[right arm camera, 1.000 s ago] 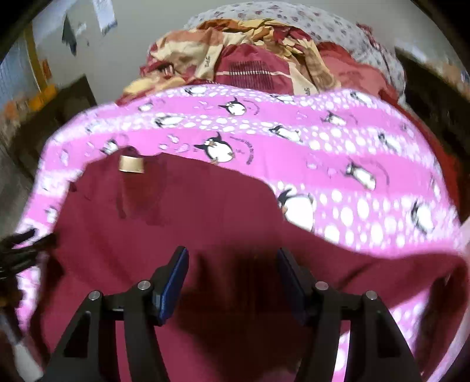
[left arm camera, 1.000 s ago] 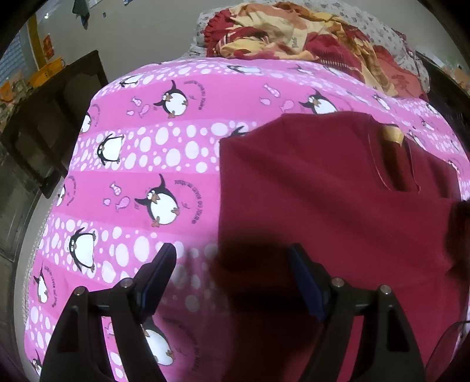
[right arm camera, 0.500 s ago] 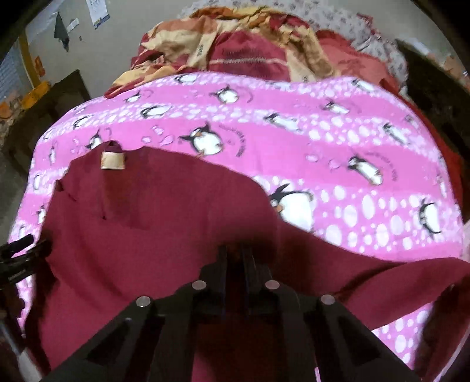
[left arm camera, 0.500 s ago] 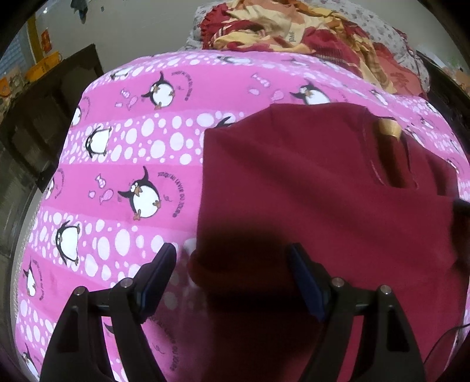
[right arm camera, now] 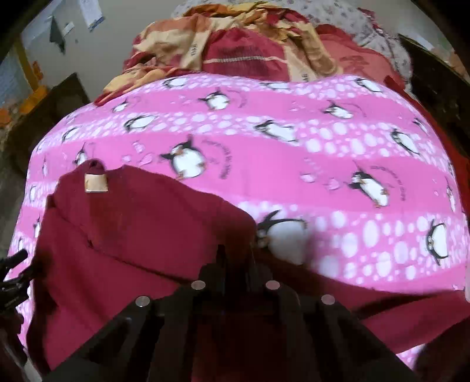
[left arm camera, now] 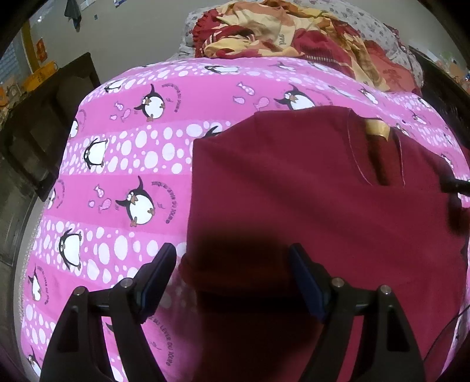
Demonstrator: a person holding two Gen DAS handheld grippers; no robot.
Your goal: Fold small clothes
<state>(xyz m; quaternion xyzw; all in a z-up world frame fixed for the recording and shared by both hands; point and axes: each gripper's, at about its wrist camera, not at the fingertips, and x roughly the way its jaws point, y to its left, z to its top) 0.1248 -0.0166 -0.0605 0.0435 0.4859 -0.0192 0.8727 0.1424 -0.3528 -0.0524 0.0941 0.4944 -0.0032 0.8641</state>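
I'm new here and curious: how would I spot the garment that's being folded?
Find the pink penguin-print bedsheet. On its near half lies a dark red T-shirt with a gold neck label. Unlike the patterned bedding pile behind, it is plain.

Bed w/ pink penguin-print sheet [left arm camera: 141, 164] fills most of both views. Crumpled red/yellow blanket [left arm camera: 288, 32] piled at far end, grey patterned pillow [left arm camera: 382, 26] behind it. Plain pale wall [left arm camera: 132, 32] w/ papers stuck on. Dark wooden furniture [left arm camera: 50, 117] at bed's left. Light dim.
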